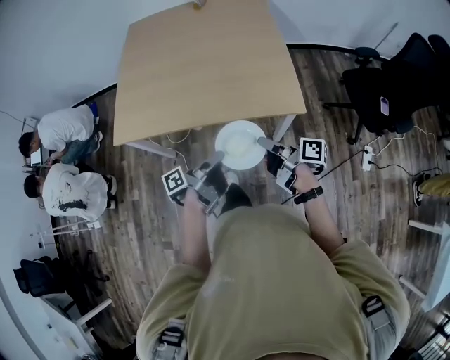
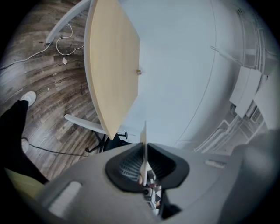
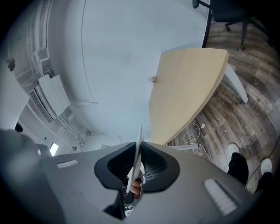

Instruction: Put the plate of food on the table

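A white plate [image 1: 240, 144] with pale food on it hangs in the air just before the near edge of the light wooden table [image 1: 204, 63]. My left gripper [image 1: 216, 160] is shut on the plate's left rim and my right gripper [image 1: 266, 145] is shut on its right rim. In the left gripper view the plate [image 2: 143, 144] shows edge-on, pinched between the dark pads of the left gripper [image 2: 144, 153], with the table [image 2: 111, 65] ahead. The right gripper view likewise has the thin plate edge [image 3: 138, 142] clamped in the right gripper [image 3: 137, 151], facing the table [image 3: 188, 87].
A small object [image 1: 199, 3] sits at the table's far edge. Two people [image 1: 67, 133] sit at the left on the wood floor side. Black office chairs [image 1: 394, 77] stand at the right. Cables [image 1: 179, 151] lie by the table's white legs [image 1: 285, 126].
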The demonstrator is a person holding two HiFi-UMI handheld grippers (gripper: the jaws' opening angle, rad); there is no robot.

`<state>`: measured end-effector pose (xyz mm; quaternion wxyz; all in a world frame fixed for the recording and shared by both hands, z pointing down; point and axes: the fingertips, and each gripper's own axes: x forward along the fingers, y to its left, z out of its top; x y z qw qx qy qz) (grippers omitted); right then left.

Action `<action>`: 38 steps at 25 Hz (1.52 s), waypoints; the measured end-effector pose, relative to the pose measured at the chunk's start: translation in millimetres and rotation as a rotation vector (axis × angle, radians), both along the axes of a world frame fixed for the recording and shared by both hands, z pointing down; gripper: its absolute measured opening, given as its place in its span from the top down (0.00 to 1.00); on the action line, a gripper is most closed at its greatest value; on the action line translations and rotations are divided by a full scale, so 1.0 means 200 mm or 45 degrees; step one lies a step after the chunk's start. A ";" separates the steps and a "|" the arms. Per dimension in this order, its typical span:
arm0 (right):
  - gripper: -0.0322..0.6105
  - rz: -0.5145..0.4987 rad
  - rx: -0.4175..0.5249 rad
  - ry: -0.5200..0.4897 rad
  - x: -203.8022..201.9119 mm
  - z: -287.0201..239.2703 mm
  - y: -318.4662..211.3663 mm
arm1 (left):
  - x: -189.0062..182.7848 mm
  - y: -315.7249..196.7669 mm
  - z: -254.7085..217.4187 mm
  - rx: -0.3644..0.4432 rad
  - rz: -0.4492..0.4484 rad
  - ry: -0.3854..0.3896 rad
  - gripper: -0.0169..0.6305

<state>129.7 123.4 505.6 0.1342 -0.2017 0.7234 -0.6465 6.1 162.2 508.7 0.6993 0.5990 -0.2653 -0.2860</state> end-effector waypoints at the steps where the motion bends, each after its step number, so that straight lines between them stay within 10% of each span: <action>1: 0.90 0.003 -0.004 0.008 -0.08 0.00 -0.11 | -0.08 -0.11 -0.01 -0.004 0.004 0.000 0.93; 21: 0.89 -0.001 0.090 0.196 -0.78 0.05 -0.82 | -0.77 -0.86 0.03 0.067 0.025 -0.090 0.94; 38: 0.89 -0.135 0.041 0.375 -0.83 0.47 -1.59 | -0.82 -1.68 0.43 0.048 0.090 -0.354 0.96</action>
